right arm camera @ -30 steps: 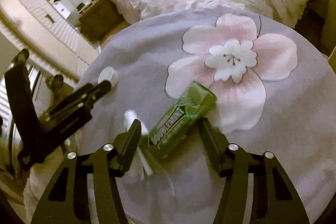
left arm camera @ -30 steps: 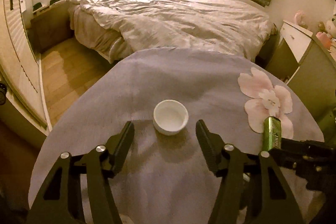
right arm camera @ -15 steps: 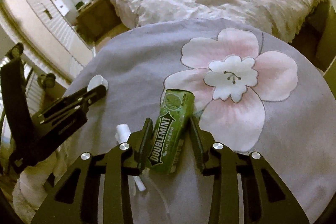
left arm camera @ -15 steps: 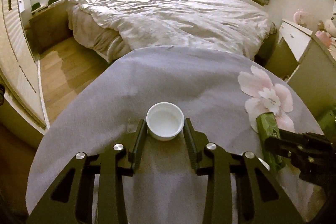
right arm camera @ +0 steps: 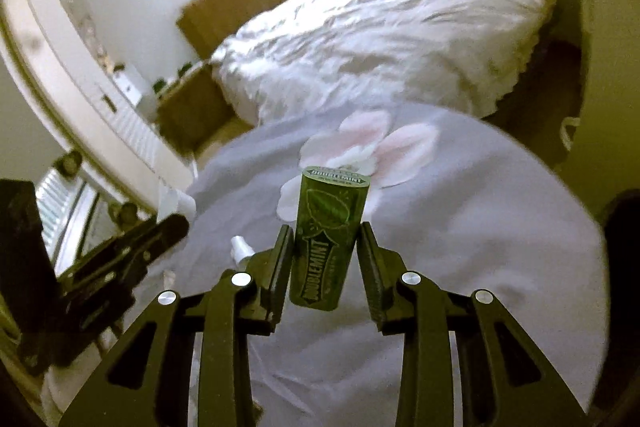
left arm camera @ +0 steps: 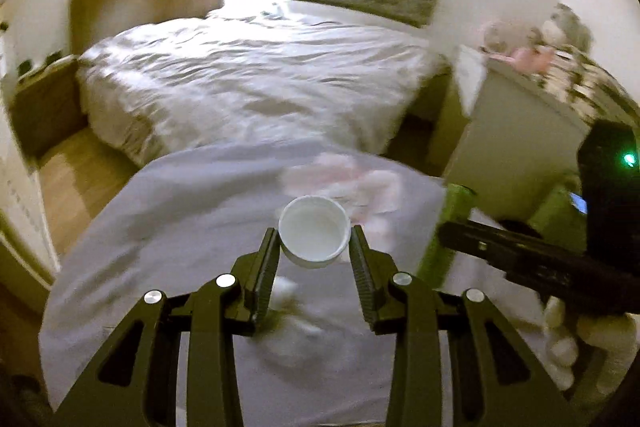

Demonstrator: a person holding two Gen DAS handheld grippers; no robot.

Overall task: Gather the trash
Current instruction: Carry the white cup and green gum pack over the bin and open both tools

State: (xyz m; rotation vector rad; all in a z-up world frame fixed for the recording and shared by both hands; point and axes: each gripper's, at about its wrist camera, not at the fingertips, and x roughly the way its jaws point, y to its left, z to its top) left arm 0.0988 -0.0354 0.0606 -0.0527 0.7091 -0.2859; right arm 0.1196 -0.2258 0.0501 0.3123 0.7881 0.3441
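My left gripper point(left arm camera: 314, 251) is shut on a small white cup point(left arm camera: 314, 235) and holds it above the round table with the grey flowered cloth point(left arm camera: 168, 247). My right gripper point(right arm camera: 325, 247) is shut on a green Doublemint gum pack point(right arm camera: 326, 239), lifted off the cloth and pointing away from me. The gum pack point(left arm camera: 444, 227) and the right gripper's fingers point(left arm camera: 520, 259) also show at the right in the left wrist view. A crumpled white wrapper point(right arm camera: 242, 247) lies on the cloth just left of my right gripper. The left gripper point(right arm camera: 132, 251) shows at the left of the right wrist view.
A bed with a rumpled white duvet point(left arm camera: 248, 83) stands beyond the table. A white cabinet with stuffed toys point(left arm camera: 520, 99) is at the right. Wooden floor point(left arm camera: 80, 179) lies left of the table. A wooden nightstand point(right arm camera: 188, 111) stands by the bed.
Both grippers closed on their objects and lifted them off the cloth: the left on the white cup, the right on the gum pack. Both views have tilted upward.
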